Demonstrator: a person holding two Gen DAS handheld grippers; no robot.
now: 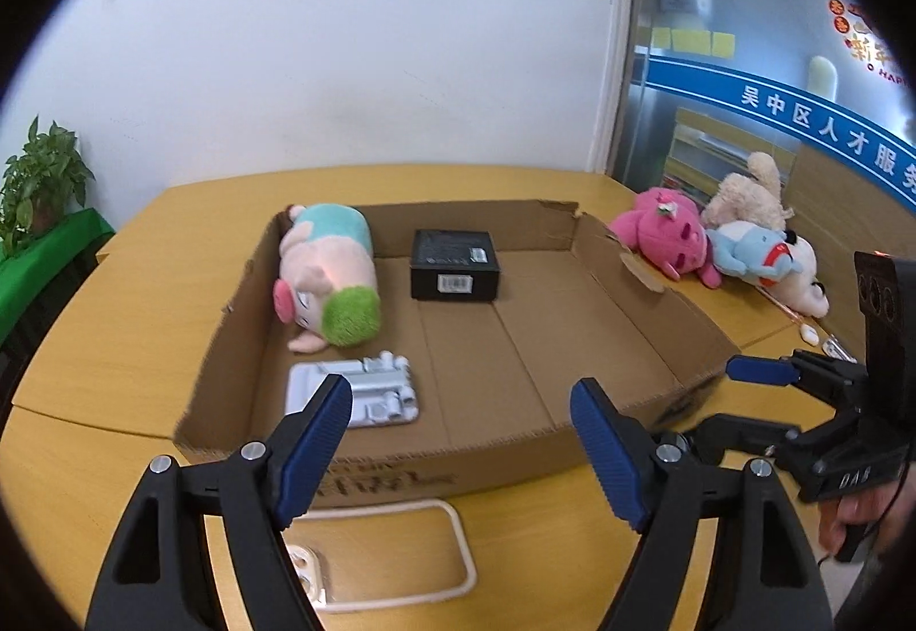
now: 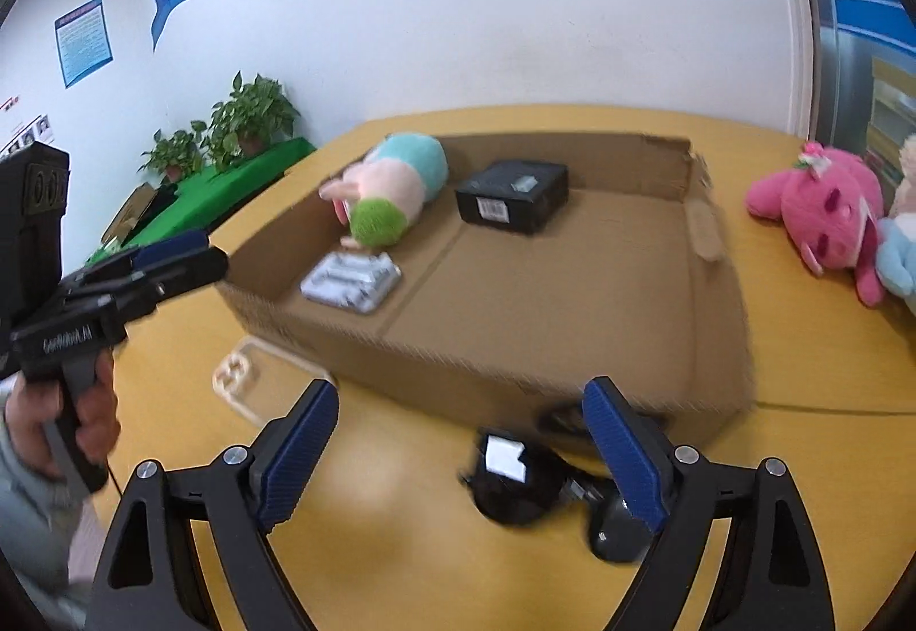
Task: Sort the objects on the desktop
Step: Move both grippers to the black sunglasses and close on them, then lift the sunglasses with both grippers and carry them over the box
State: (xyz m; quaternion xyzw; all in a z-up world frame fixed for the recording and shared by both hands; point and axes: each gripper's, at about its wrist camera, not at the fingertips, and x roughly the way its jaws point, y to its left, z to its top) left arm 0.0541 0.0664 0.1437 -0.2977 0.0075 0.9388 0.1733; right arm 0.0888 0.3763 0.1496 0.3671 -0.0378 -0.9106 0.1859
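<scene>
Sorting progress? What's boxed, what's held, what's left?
Boxed: pig plush, black box, grey tray lie in the cardboard box. Held: nothing; left tongs and right tongs open. Left: phone case, black gadget, pink plush on the table.

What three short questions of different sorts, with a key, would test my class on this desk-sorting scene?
1. True or false: the black box lies inside the cardboard box.
2. Which lies on the table outside the cardboard box? A) plush pig B) clear phone case C) silver tray
3. Fill in: the pink plush toy lies to the ____ of the cardboard box in the right wrist view.

Key: 1 true; 2 B; 3 right. The left gripper and the right gripper are both open and hold nothing.
</scene>
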